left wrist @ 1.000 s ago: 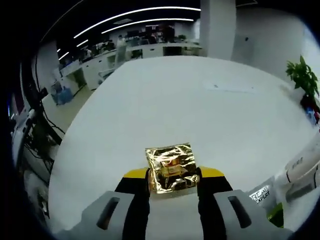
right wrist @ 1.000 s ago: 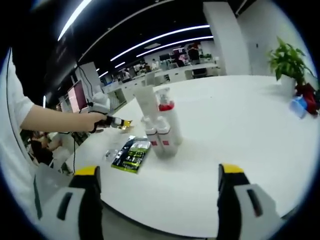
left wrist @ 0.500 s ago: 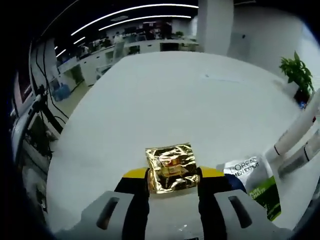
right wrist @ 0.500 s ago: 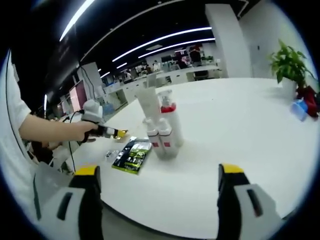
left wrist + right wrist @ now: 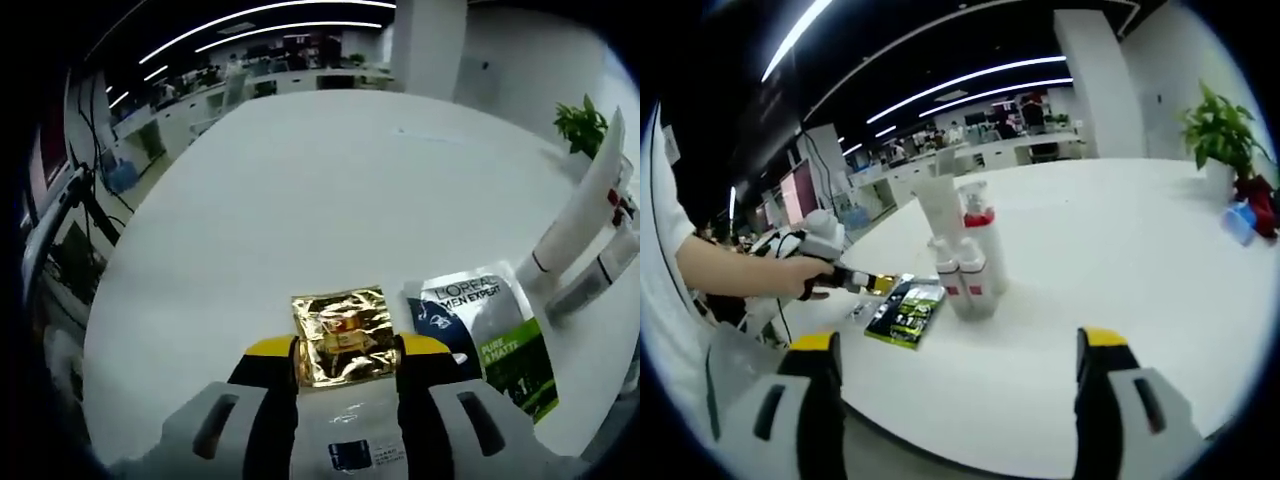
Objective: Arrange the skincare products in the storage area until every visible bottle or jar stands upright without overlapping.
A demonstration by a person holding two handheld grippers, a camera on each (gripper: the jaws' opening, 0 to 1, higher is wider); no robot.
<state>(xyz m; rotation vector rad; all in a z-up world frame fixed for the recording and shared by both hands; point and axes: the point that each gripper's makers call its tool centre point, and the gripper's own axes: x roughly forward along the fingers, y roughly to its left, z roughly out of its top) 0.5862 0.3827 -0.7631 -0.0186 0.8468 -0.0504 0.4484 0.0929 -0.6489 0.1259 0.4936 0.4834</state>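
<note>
The white table carries upright bottles beside a flat green sachet. The left gripper clamps a gold foil sachet just left of it, over a clear packet. The right gripper hangs spread and empty, well back; its view shows the bottles whole.

Large white round-edged table carries everything. At centre: cluster of upright white bottles and tubes with red caps. At their 8 o'clock, flat green-and-grey L'Oreal sachet, just beside them. Small clear packet lies nearby.
</note>
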